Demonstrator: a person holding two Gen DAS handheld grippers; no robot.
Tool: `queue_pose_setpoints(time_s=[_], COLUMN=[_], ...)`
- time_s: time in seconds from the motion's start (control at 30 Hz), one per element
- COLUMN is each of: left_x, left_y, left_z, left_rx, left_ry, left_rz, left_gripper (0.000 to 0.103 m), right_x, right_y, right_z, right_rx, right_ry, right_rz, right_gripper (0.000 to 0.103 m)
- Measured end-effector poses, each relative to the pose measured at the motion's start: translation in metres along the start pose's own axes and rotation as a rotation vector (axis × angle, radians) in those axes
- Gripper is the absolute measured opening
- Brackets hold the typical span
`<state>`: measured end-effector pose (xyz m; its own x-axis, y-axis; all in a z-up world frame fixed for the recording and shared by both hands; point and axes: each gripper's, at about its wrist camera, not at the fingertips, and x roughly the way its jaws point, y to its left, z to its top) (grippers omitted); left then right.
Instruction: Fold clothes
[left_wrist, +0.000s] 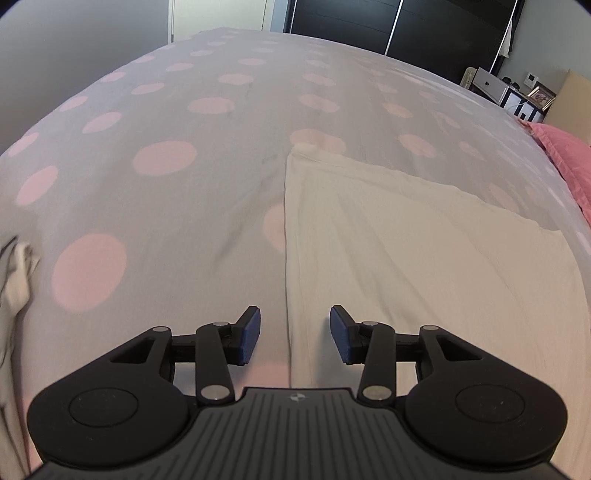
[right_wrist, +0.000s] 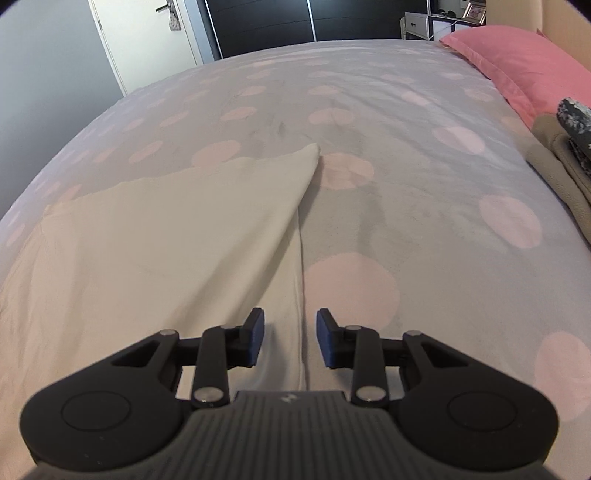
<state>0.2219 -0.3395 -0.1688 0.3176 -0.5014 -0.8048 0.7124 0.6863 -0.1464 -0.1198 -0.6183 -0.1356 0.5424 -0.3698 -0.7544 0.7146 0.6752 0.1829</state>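
Note:
A cream-white garment (left_wrist: 406, 251) lies flat on the bed, folded over with a straight left edge running down between my left gripper's fingers. My left gripper (left_wrist: 295, 334) is open above that edge, its blue pads clear of the cloth. In the right wrist view the same white garment (right_wrist: 166, 240) fills the left half, its right edge passing under my right gripper (right_wrist: 290, 338). That gripper is open too, with the cloth's edge below the gap and nothing pressed between the pads.
The bed has a grey cover with pink dots (left_wrist: 166, 158). A pink pillow (right_wrist: 524, 66) lies at the head, folded beige and dark clothes (right_wrist: 565, 158) at the right edge. Another white cloth (left_wrist: 14, 280) lies at the left. Dark wardrobe doors (left_wrist: 388, 22) stand beyond the bed.

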Motion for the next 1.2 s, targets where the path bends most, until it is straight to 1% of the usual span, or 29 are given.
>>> queue_pose_setpoints(time_s=[0.07, 0.1, 0.13, 0.17, 0.23, 0.37, 0.4, 0.5, 0.57, 0.6, 0.63, 0.67, 0.73, 0.8, 0.9, 0.97, 1.0, 1.07, 1.1, 1.13, 1.17, 1.2], left_x=[0.008, 0.010, 0.011, 0.013, 0.014, 0.010, 0.009, 0.011, 0.012, 0.013, 0.013, 0.014, 0.017, 0.019, 0.028, 0.035, 0.038, 0.045, 0.049, 0.053, 0.056, 0.057], left_y=[-0.003, -0.005, -0.008, -0.010, -0.012, -0.011, -0.011, -0.015, -0.021, -0.021, -0.020, -0.020, -0.018, -0.015, -0.017, -0.020, -0.021, -0.024, -0.025, -0.027, -0.029, -0.031], left_z=[0.005, 0.005, 0.006, 0.007, 0.008, 0.007, 0.006, 0.006, 0.010, 0.013, 0.016, 0.019, 0.026, 0.033, 0.041, 0.045, 0.046, 0.049, 0.050, 0.050, 0.049, 0.049], left_rx=[0.017, 0.031, 0.045, 0.060, 0.075, 0.079, 0.080, 0.120, 0.135, 0.129, 0.123, 0.118, 0.107, 0.085, 0.076, 0.090, 0.098, 0.113, 0.119, 0.129, 0.139, 0.149], left_ry=[0.009, 0.006, 0.003, 0.000, -0.008, -0.029, -0.034, -0.021, -0.009, 0.001, -0.007, -0.014, -0.031, -0.045, -0.052, -0.049, -0.047, -0.044, -0.037, -0.037, -0.037, -0.049], left_rz=[0.007, 0.016, 0.025, 0.034, 0.054, 0.103, 0.115, 0.139, 0.123, 0.110, 0.111, 0.111, 0.096, 0.088, 0.082, 0.085, 0.087, 0.090, 0.084, 0.091, 0.098, 0.109], left_gripper=[0.031, 0.021, 0.006, 0.001, 0.000, 0.000, 0.000, 0.000, 0.000, 0.000, 0.002, 0.005, 0.023, 0.028, 0.029, 0.029, 0.029, 0.029, 0.026, 0.013, 0.009, 0.004], right_x=[0.003, 0.003, 0.003, 0.002, 0.001, -0.005, -0.006, -0.005, -0.005, -0.006, -0.008, -0.007, -0.003, 0.007, 0.021, 0.030, 0.034, 0.045, 0.050, 0.053, 0.055, 0.055], right_y=[0.000, 0.001, 0.001, 0.000, 0.000, 0.002, 0.000, -0.005, -0.009, -0.011, -0.014, -0.016, -0.018, -0.015, -0.006, 0.003, 0.007, 0.015, 0.016, 0.017, 0.018, 0.019], right_z=[-0.002, -0.003, -0.004, -0.005, -0.004, -0.001, -0.002, -0.004, -0.002, 0.000, 0.002, 0.006, 0.015, 0.024, 0.034, 0.038, 0.040, 0.041, 0.041, 0.041, 0.041, 0.041], right_rx=[-0.012, -0.022, -0.032, -0.033, -0.030, -0.038, -0.032, -0.015, 0.016, 0.029, 0.042, 0.041, 0.030, -0.006, -0.085, -0.138, -0.165, -0.221, -0.239, -0.251, -0.264, -0.274], right_ry=[0.001, -0.001, -0.002, -0.003, -0.001, -0.012, -0.011, 0.007, 0.002, -0.015, -0.038, -0.048, -0.058, -0.044, -0.047, -0.041, -0.036, -0.026, -0.020, -0.013, -0.010, -0.014], right_rz=[-0.002, -0.009, -0.017, -0.018, -0.021, -0.098, -0.105, -0.122, -0.102, -0.094, -0.088, -0.074, -0.042, -0.025, -0.015, -0.009, -0.007, -0.021, -0.031, -0.044, -0.060, -0.073], right_gripper=[0.029, 0.016, 0.007, 0.005, 0.003, 0.002, 0.002, 0.002, 0.005, 0.011, 0.019, 0.020, 0.020, 0.020, 0.020, 0.021, 0.023, 0.024, 0.023, 0.010, 0.004, 0.003])
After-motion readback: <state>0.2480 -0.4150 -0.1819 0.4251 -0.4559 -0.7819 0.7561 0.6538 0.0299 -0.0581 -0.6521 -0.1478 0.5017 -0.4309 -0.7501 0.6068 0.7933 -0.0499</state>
